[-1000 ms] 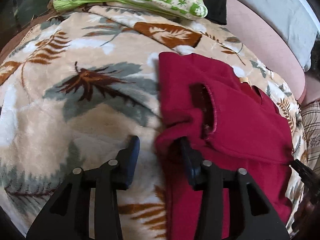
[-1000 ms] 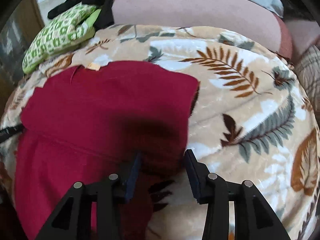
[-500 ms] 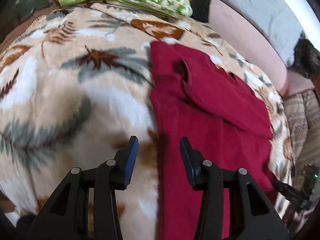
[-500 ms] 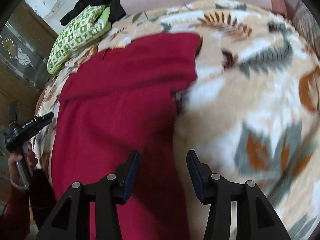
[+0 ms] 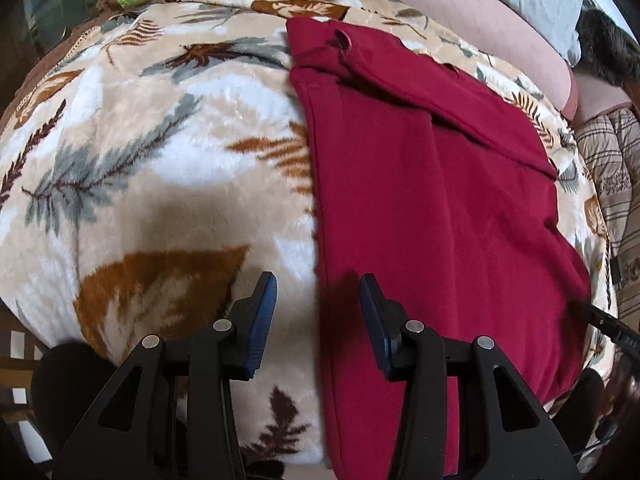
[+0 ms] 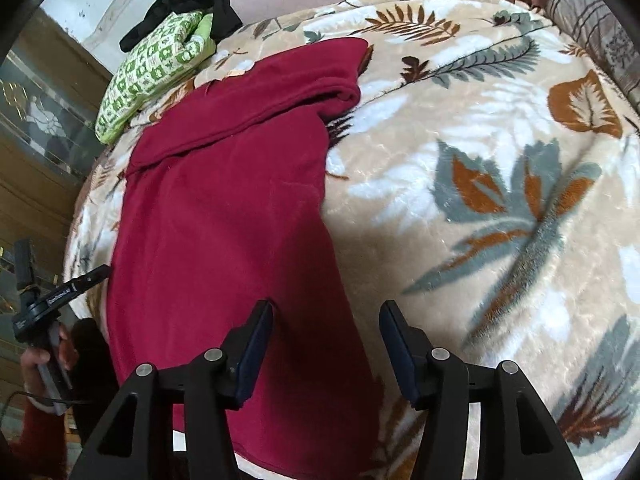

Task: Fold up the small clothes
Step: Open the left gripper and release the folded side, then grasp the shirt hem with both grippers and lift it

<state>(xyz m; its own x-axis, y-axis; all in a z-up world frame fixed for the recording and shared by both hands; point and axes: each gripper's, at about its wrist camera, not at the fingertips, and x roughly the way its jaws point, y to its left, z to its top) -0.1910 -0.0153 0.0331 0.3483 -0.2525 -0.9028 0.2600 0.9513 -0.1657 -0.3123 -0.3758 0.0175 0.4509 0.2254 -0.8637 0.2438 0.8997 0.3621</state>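
Red garment (image 5: 440, 208) lies flat on the leaf-print blanket (image 5: 140, 160), its far end folded over itself. We see the left gripper (image 5: 318, 320) tilted steeply down at the near left hem, jaws parted and empty. The right gripper (image 6: 326, 344) angles down over the near right edge, jaws opening, gripping nothing. At the right view's left edge, a hand (image 6: 44, 360) grips the left tool's handle.

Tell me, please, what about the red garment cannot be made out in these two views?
- Left wrist view: the red garment's near hem, cut off by the bottom edge and the left hand-held gripper.
- Right wrist view: its near hem, hidden behind the right hand-held gripper.
- Both: the sleeves, folded away.
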